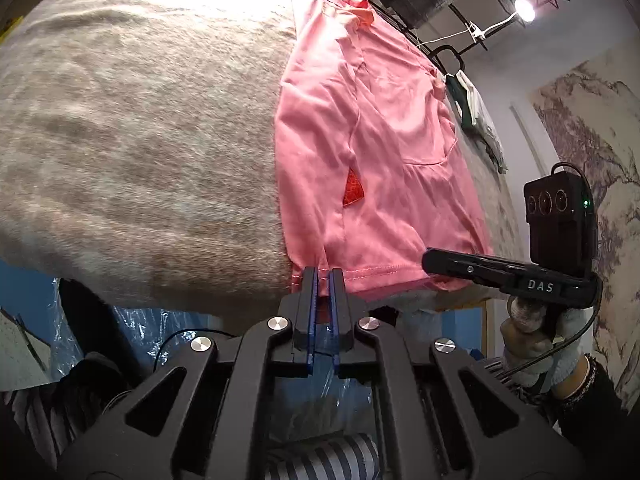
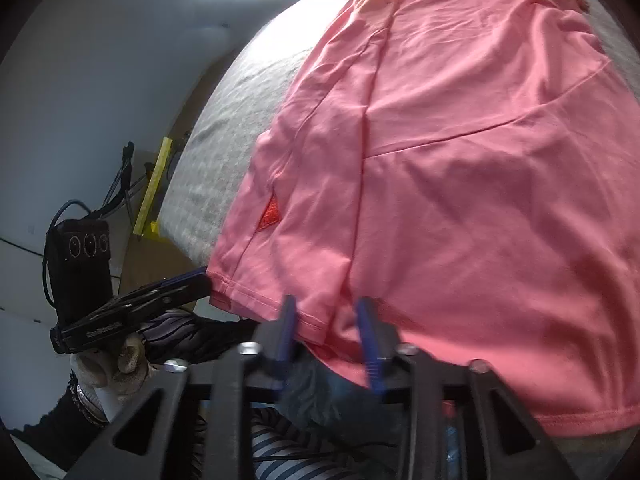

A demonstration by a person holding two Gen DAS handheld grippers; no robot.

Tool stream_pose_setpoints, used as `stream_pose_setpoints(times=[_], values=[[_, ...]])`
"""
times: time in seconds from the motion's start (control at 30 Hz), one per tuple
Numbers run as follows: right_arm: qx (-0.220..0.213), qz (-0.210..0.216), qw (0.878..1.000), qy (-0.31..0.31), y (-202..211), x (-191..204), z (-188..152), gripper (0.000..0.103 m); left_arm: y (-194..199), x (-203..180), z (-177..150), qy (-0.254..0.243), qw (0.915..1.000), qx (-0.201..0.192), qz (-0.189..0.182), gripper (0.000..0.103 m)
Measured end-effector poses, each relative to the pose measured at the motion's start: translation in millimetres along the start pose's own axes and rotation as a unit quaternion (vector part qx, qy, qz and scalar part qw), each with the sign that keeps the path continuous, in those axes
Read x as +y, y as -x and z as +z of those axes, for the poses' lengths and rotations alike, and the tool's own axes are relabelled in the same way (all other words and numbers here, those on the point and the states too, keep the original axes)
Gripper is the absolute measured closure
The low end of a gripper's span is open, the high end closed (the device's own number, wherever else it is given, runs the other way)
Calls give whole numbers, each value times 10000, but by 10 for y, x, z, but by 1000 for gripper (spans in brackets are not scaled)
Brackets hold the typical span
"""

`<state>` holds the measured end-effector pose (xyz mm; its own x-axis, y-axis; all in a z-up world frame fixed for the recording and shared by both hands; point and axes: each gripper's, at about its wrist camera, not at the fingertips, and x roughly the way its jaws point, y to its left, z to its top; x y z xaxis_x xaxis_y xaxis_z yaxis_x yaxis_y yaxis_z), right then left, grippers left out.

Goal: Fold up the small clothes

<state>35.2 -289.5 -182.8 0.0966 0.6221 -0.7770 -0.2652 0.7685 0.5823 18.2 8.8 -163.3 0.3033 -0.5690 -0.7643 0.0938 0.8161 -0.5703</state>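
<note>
At the near edge of the surface [image 1: 120, 140], which wears a grey fuzzy cover, a pink shirt [image 1: 380, 160] lies spread flat, with its hem hanging a little over the edge toward the person. Both grippers meet this hem, and I judge this is the start of a fold: holding two points of the hem lets the cloth be lifted evenly and carried away toward the collar. The left gripper [image 1: 324, 280] has its blue jaws almost together at the left corner of the hem; some cloth seems to sit between them, so it looks to pinch the shirt. The right gripper [image 2: 326, 312] is further along the same hem, and its jaws stand apart with the hem between them, not yet pressed on it. In the left view its tip touches the right corner of the hem. A small red patch [image 1: 354, 192] shows at a side slit of the shirt. The shirt has soft wrinkles, so a slow pull would probably be needed to keep it flat. Beyond the shirt, a dark green and white cloth [image 1: 474, 112] lies near the far side. The room has white walls, a clip lamp [image 1: 524, 10] shining from a rack, and a wall hanging [image 1: 592, 140] with an ink landscape on the right.
</note>
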Motion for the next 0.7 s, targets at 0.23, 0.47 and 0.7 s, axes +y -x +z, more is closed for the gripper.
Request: stream_pose_setpoints(times=[0.23, 0.47, 0.7], values=[[-230, 250, 9992, 213, 214, 148, -43, 103, 327, -164, -71, -375, 9976, -525, 261, 103], [-67, -211, 9995, 232, 67, 107, -97, 103, 71, -55, -143, -514, 9952, -229, 806, 103], [-388, 11, 9976, 567, 290, 248, -73, 71, 368, -298, -172, -1112, 9841, -923, 1035, 103]])
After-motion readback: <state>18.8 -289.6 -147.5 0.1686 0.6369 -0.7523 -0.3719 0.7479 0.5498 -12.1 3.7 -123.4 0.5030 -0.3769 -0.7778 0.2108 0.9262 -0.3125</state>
